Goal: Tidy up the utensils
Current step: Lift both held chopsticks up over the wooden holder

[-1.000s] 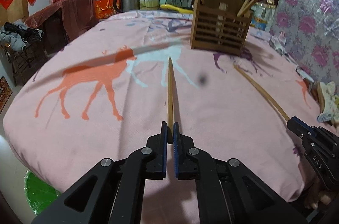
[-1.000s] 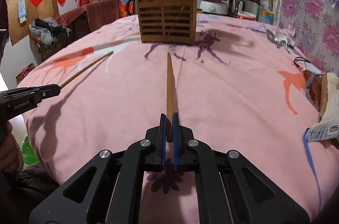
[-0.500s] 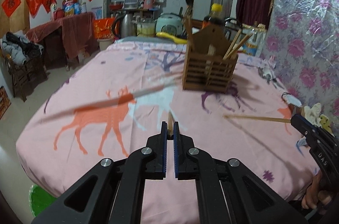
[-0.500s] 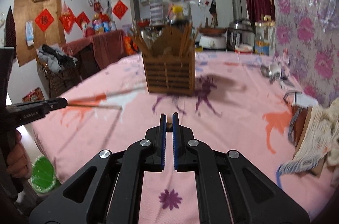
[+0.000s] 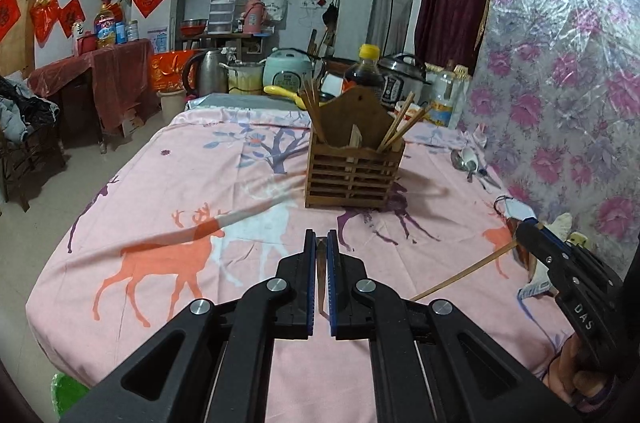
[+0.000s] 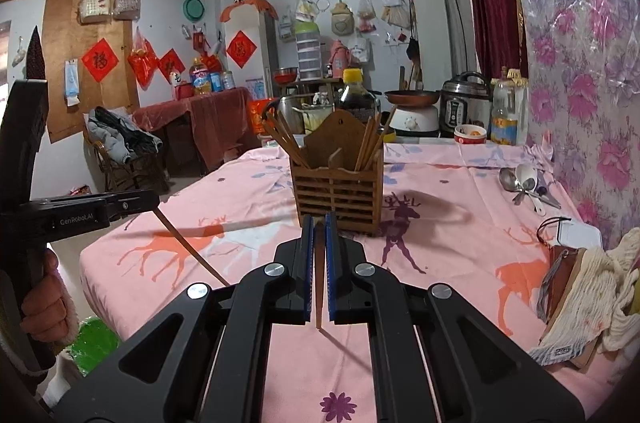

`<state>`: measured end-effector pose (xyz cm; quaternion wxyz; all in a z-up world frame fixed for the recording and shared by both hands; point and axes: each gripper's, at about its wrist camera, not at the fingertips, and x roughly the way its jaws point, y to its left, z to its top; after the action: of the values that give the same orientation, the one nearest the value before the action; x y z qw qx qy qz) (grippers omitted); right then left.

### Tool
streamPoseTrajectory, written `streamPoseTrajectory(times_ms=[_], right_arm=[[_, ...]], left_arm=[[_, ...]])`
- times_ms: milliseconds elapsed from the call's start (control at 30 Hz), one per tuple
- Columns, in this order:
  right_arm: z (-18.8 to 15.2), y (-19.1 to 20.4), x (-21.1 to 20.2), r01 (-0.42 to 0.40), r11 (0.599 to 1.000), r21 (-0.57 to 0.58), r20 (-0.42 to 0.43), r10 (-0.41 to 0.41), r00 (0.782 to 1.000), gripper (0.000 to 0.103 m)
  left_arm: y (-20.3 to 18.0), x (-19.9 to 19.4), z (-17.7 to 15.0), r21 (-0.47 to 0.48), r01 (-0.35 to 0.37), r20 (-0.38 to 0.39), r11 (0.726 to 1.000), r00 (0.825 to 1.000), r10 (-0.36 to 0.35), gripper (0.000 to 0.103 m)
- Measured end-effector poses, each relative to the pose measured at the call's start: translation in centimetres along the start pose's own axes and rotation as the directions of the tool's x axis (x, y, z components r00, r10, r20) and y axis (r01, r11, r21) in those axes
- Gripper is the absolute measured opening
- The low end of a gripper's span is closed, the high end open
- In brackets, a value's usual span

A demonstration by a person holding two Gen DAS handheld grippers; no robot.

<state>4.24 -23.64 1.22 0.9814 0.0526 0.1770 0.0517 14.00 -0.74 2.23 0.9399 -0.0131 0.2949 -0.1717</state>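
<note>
Both hand-held grippers hang above the pink tablecloth (image 5: pixel 168 183), short of the wooden holder (image 5: pixel 352 175): the left gripper (image 5: pixel 320 243) and right gripper (image 6: pixel 319 223) each clamp a chopstick (image 6: pixel 319 279).

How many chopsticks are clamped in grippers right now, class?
2. One chopstick is clamped in the left gripper; the other chopstick in the right gripper. Both hang above the table, clear of the wooden holder.

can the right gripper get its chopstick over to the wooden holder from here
Probably yes. The right gripper is shut on a chopstick, and the holder stands straight ahead with only bare cloth between. Its top is open.
</note>
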Motion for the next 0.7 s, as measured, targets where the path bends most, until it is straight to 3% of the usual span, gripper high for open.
streamPoseTrajectory(times_ms=[333, 700], right_arm=[[0.7, -0.7, 0.4, -0.013, 1.000, 0.024, -0.003, 0.013, 1.000, 0.006], [4.6, -1.0, 0.0, -0.018, 1.000, 0.018, 0.059, 0.017, 0.998, 0.006]], left_arm=[[0.1, 1.2, 1.0, 0.000, 0.011, -0.020, 1.000, 1.000, -0.011, 0.006], [-1.2, 0.7, 5.8, 0.026, 0.042, 0.029, 0.999, 0.999, -0.043, 0.006]])
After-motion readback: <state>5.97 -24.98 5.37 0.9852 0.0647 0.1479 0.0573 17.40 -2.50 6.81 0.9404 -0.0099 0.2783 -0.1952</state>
